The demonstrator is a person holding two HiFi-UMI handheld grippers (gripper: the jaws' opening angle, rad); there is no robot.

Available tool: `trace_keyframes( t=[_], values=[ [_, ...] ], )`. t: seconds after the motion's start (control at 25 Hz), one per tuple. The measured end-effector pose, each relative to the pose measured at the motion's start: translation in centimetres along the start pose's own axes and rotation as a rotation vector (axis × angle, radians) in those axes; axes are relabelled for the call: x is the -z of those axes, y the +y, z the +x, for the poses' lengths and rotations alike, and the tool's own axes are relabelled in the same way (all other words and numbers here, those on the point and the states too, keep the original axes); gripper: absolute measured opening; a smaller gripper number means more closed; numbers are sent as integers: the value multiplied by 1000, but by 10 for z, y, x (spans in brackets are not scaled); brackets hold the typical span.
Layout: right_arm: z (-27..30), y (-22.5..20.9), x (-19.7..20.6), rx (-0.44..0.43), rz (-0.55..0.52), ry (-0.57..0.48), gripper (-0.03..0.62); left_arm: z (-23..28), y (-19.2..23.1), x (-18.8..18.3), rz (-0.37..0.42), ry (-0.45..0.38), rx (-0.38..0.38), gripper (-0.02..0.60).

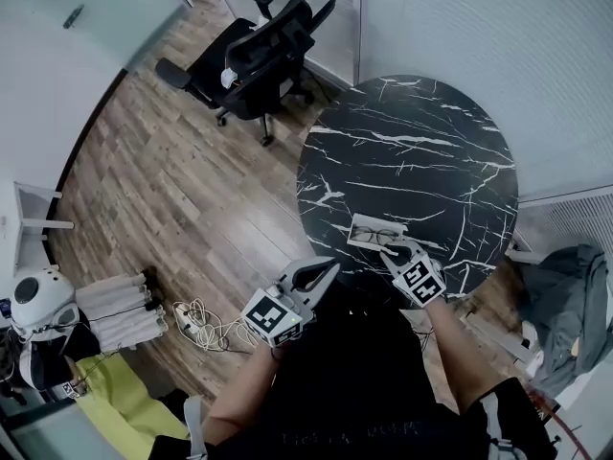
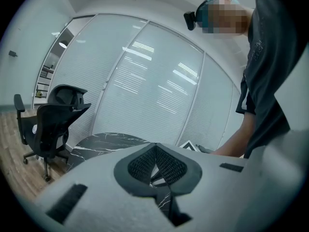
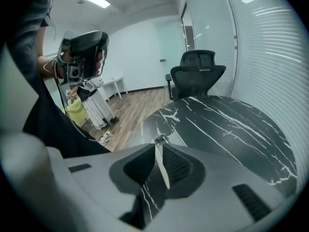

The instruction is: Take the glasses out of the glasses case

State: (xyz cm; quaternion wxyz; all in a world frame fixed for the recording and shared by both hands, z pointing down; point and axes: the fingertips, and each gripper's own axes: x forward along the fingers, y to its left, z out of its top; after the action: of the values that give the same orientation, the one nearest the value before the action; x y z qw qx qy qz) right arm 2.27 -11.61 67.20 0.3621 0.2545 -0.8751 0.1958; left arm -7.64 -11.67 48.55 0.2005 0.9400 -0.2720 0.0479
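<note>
A white glasses case (image 1: 366,224) lies open and flat on the near edge of the round black marble table (image 1: 421,151), with thin-framed glasses (image 1: 379,235) resting on it. My right gripper (image 1: 390,249) is at the case's near edge. In the right gripper view it (image 3: 159,148) is shut on a thin white edge of the case (image 3: 163,172). My left gripper (image 1: 331,265) hangs just off the table's near-left rim, apart from the case. In the left gripper view its (image 2: 154,147) tips meet with nothing between them.
A black office chair (image 1: 254,51) stands on the wood floor left of the table. White cables (image 1: 206,329) and rolled white items (image 1: 120,310) lie on the floor at lower left. A grey cloth (image 1: 565,295) lies to the right. Blind-covered glass walls (image 1: 460,27) back the table.
</note>
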Motion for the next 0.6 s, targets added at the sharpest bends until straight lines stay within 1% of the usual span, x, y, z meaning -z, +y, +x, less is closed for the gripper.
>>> trace_keyframes(
  t=[0.2,0.36,0.6],
  values=[
    [15,-4,9,25,-42,60,34,-5,3,4,-13,1,-10,18],
    [26,-9,8,39,-69,79,33,-7,5,10,-18,9,-16,18],
    [40,-18,13,59,-82,139,34,-4,5,18,-33,30,-13,18]
  ],
)
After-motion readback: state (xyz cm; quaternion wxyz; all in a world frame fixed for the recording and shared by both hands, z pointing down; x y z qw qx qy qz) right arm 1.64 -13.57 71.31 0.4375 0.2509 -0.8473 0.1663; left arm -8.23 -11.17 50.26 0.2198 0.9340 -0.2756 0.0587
